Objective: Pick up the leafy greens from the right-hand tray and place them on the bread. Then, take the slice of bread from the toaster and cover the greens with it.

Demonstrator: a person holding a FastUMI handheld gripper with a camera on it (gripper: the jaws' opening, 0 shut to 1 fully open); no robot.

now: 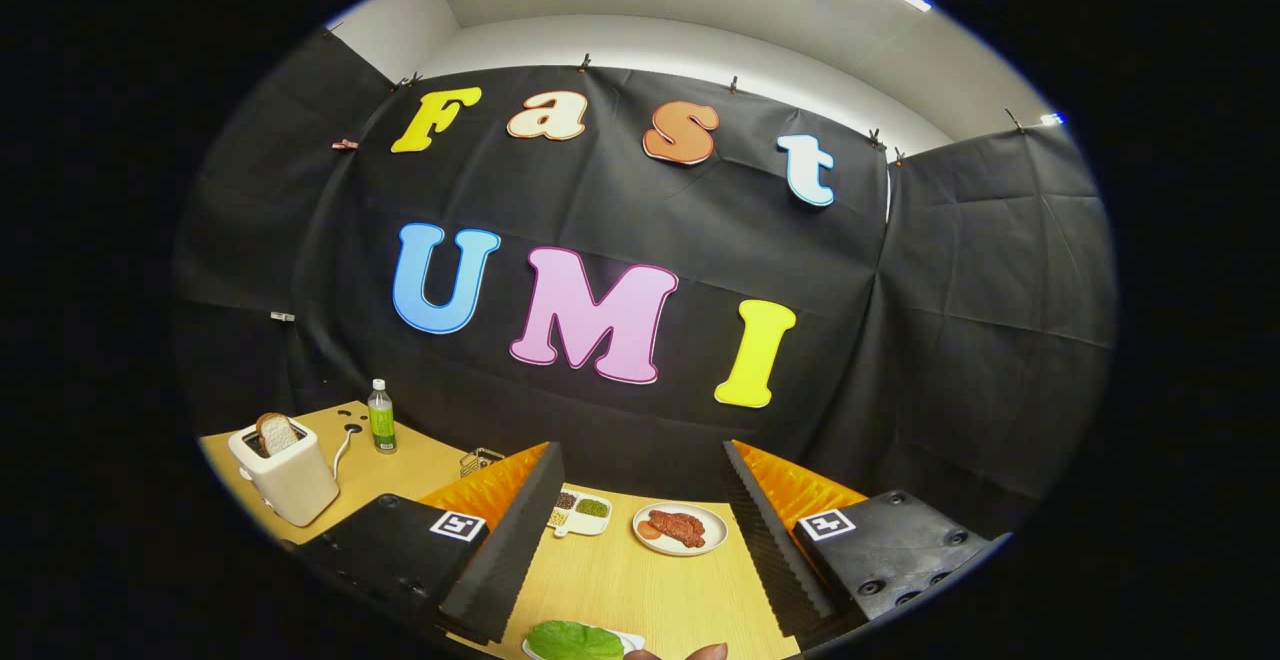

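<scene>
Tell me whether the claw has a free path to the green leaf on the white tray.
Probably yes. The claw is open, and the green leaf on the white tray lies between its fingers at their near end, with bare wooden table ahead and nothing covering it.

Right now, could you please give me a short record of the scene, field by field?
tongs: open, fingers wide apart, holding nothing
leafy greens: on a white tray, near between the fingers
toaster: off to the left, bread slice standing in its slot
plate of meat: ahead, between the fingers
small divided dish: beside the plate
bottle: behind the toaster
</scene>
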